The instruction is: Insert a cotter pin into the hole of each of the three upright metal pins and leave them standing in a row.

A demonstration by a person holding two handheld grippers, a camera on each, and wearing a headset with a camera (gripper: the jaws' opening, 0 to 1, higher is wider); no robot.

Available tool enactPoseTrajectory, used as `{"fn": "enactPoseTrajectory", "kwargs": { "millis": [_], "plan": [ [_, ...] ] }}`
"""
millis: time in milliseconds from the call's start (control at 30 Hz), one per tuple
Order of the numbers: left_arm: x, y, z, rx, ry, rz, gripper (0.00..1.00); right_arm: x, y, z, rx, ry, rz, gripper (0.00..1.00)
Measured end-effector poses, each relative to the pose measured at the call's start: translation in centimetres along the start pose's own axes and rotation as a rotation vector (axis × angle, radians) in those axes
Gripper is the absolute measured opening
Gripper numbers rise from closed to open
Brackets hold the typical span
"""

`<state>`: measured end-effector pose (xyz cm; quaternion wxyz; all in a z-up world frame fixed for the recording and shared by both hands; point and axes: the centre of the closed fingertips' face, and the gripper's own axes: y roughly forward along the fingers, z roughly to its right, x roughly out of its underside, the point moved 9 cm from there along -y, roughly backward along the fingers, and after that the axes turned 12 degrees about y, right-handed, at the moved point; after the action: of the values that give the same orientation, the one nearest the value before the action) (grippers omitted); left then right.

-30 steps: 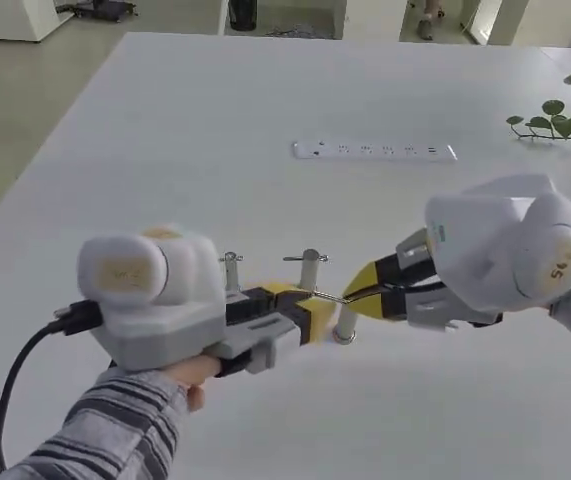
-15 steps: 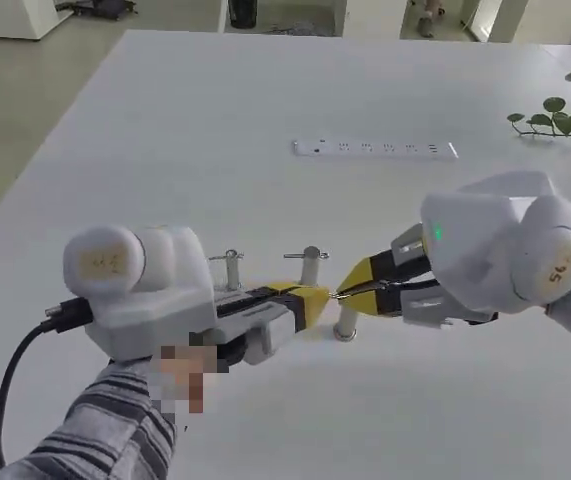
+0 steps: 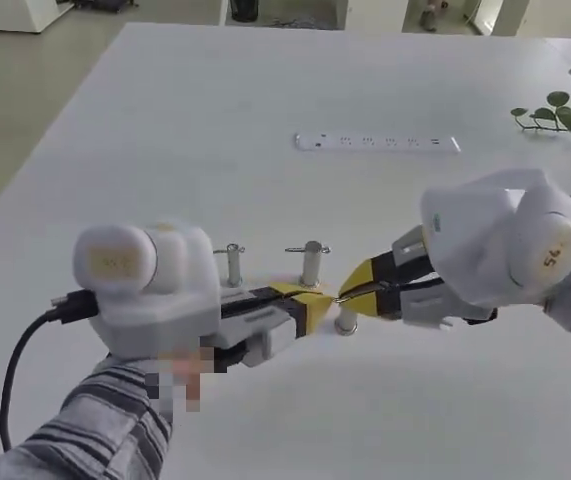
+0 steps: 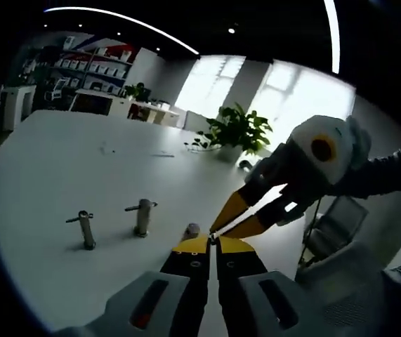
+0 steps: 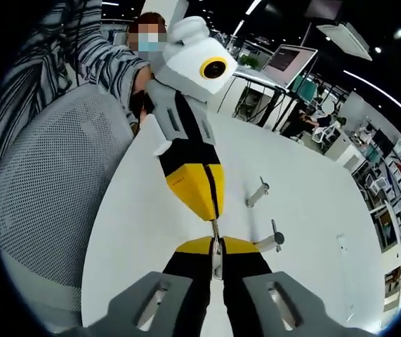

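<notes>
Three upright metal pins stand in a row on the white table (image 3: 215,120). The left pin (image 3: 233,263) and the middle pin (image 3: 311,262) each carry a cotter pin crosswise through the top. The third pin (image 3: 345,322) stands just below the meeting gripper tips, its top hidden; its bare top (image 4: 192,230) shows in the left gripper view. My left gripper (image 3: 313,301) and right gripper (image 3: 350,291) meet tip to tip above it. Both are shut on a thin cotter pin (image 5: 215,237) that spans the short gap between them.
A white power strip (image 3: 377,143) lies farther back on the table. Plant leaves (image 3: 560,112) reach in at the right edge. A black cable (image 3: 15,360) trails from the left gripper. A mesh chair (image 5: 53,182) stands beside the table.
The two grippers' tips have drawn closer together, so less of the cotter pin shows between them. The upright pins stand as before.
</notes>
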<state>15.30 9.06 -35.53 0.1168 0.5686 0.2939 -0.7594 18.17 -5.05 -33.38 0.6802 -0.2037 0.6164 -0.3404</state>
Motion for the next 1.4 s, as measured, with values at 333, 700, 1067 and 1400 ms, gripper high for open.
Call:
{"fn": "enactPoseTrajectory", "kwargs": {
  "millis": [333, 700, 1067, 1400],
  "plan": [
    [0.7, -0.9, -0.3, 0.022, 0.179, -0.053, 0.00, 0.9, 0.0, -0.1, -0.091, 0.325, 0.072, 0.08],
    [0.4, -1.9, 0.2, 0.112, 0.267, -0.017, 0.00, 2.3, 0.3, -0.9, -0.170, 0.477, 0.105, 0.09],
    [0.3, -2.2, 0.9, 0.181, 0.268, -0.002, 0.00, 2.0, 0.7, -2.2, -0.239, 0.480, 0.132, 0.07],
    [0.4, -2.3, 1.1, 0.201, 0.231, 0.012, 0.00, 1.5, 0.4, -2.6, -0.239, 0.440, 0.124, 0.00]
  ]
}}
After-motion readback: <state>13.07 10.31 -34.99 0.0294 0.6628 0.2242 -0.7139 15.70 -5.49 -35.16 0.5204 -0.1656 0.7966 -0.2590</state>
